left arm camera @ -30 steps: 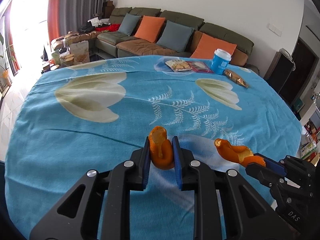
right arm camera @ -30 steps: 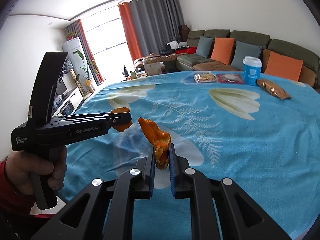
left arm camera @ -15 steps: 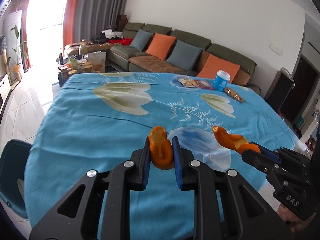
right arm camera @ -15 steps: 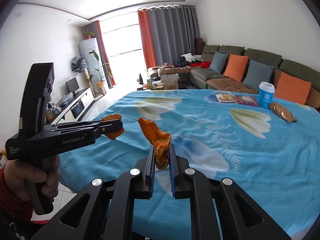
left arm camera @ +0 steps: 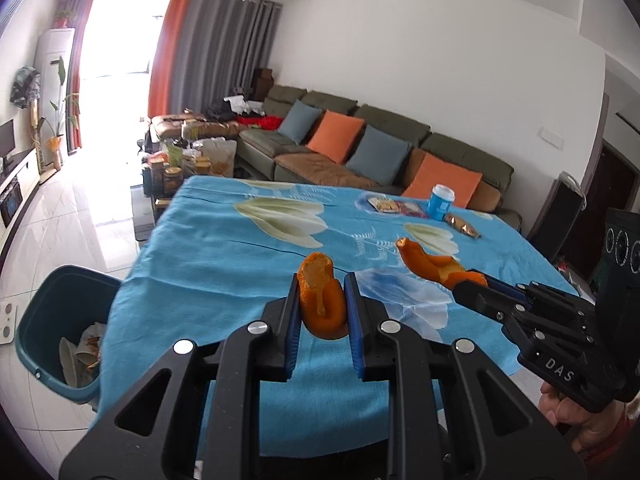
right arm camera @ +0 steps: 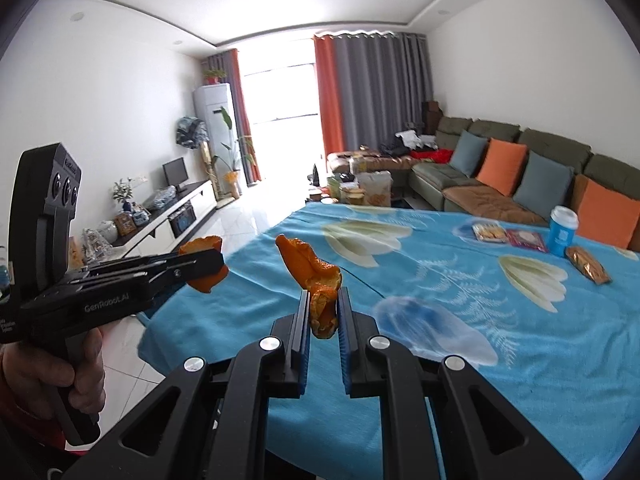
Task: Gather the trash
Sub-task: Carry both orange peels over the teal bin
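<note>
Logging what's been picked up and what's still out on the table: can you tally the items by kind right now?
Orange peel pieces held in grippers: 2 (left gripper holds one, right gripper holds one)
Blue cup: 1
Snack packets at the table's far end: 3 ()
Teal bin: 1
Total: 7

orange peels (left arm camera: 321, 300) 2 | snack packets (left arm camera: 462, 225) 3 | cup (left arm camera: 440, 202) 1 | bin (left arm camera: 48, 320) 1 | cushions (left arm camera: 335, 141) 4
</note>
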A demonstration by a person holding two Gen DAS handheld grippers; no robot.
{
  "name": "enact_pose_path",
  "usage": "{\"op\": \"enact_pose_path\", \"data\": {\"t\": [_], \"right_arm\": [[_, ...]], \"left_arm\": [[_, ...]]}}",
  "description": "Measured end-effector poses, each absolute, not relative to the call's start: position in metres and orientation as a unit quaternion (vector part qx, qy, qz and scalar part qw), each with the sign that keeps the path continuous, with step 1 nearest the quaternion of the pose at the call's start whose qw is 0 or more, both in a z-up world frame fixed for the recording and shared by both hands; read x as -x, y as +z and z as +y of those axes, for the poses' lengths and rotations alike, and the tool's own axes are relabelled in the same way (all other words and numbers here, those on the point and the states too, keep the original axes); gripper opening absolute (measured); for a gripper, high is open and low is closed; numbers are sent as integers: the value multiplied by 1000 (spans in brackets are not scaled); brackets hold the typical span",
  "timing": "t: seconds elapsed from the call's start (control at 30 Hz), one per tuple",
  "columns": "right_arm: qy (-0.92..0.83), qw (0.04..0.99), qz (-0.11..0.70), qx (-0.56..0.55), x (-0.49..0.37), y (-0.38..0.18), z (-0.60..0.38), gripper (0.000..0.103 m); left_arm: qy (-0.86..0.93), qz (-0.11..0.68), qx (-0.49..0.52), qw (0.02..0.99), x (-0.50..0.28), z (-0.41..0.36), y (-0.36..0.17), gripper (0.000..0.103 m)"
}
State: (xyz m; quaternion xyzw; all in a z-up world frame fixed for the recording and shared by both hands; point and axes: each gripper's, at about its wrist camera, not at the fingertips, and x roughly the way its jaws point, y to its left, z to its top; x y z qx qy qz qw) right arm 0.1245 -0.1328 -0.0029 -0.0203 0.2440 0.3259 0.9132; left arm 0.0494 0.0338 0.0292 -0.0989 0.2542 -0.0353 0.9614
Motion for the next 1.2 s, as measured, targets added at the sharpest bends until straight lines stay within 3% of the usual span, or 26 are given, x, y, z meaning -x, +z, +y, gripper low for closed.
{"op": "enact_pose_path", "data": {"t": [0.67, 1.2], "right_arm": [[401, 898, 181, 20, -97, 31, -109, 11], [448, 877, 169, 34, -96, 42, -69, 11]], "left_arm": [[-2, 150, 83, 985, 48, 23, 78, 21], [69, 127, 88, 986, 86, 38, 88, 21]]}}
